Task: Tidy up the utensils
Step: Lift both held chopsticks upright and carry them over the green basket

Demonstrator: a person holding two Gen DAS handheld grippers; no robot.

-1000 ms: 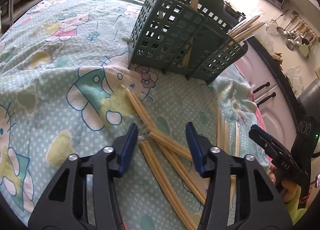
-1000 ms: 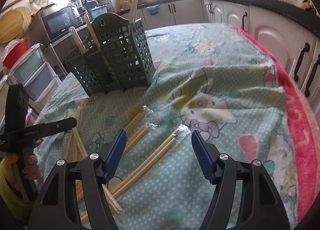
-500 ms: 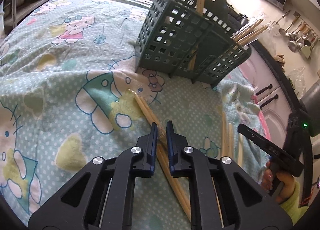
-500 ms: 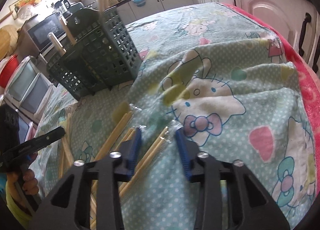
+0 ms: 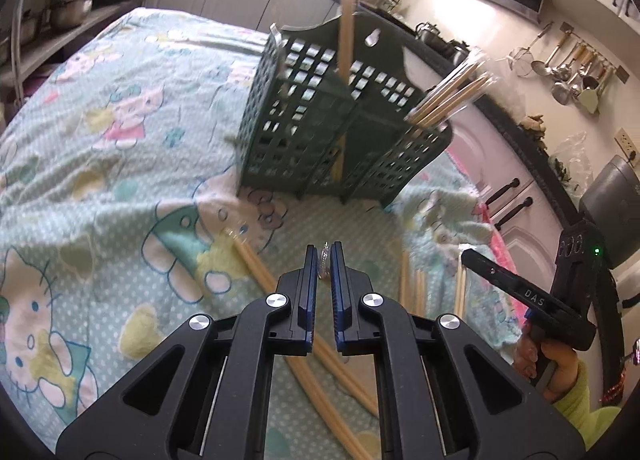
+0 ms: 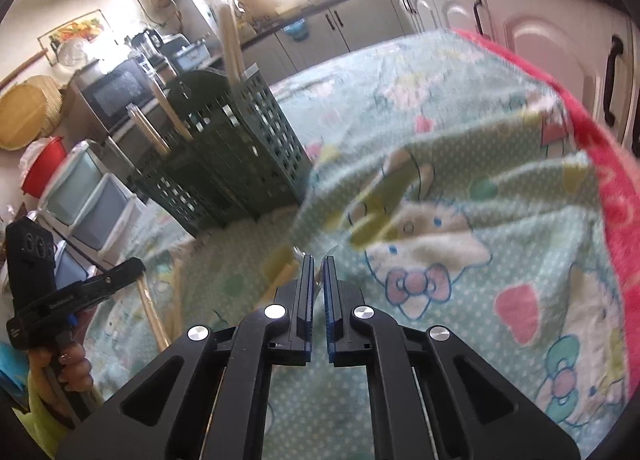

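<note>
Blue-padded and pressed together, clamped with the left gripper (image 5: 325, 260) on the crinkled clear wrapper end (image 5: 325, 254) of a chopstick pair (image 5: 348, 376), sticks trailing back beneath the jaws. Clamped likewise with the right gripper (image 6: 318, 272), jaws together on a sliver of wrapper (image 6: 318, 283); could not tell whether gripped on wood as well as film.

Judged the step as lifting both pairs off the patterned cloth (image 5: 120, 200). Needed a firm squeeze against slipping off slick film. Needed a slow rise too, carrying each pair clear of the loose chopsticks (image 5: 418, 284) just beside on the cloth.

Further off, aimed for the green slotted caddy (image 5: 304, 140), upright and well apart from both grippers, already loaded with wrapped chopsticks (image 5: 452, 94) in its right-hand compartment and a tall stick in the middle one. Called for tipping each pair near vertical above an open compartment before letting go, and for keeping the two hands apart on the approach.
</note>
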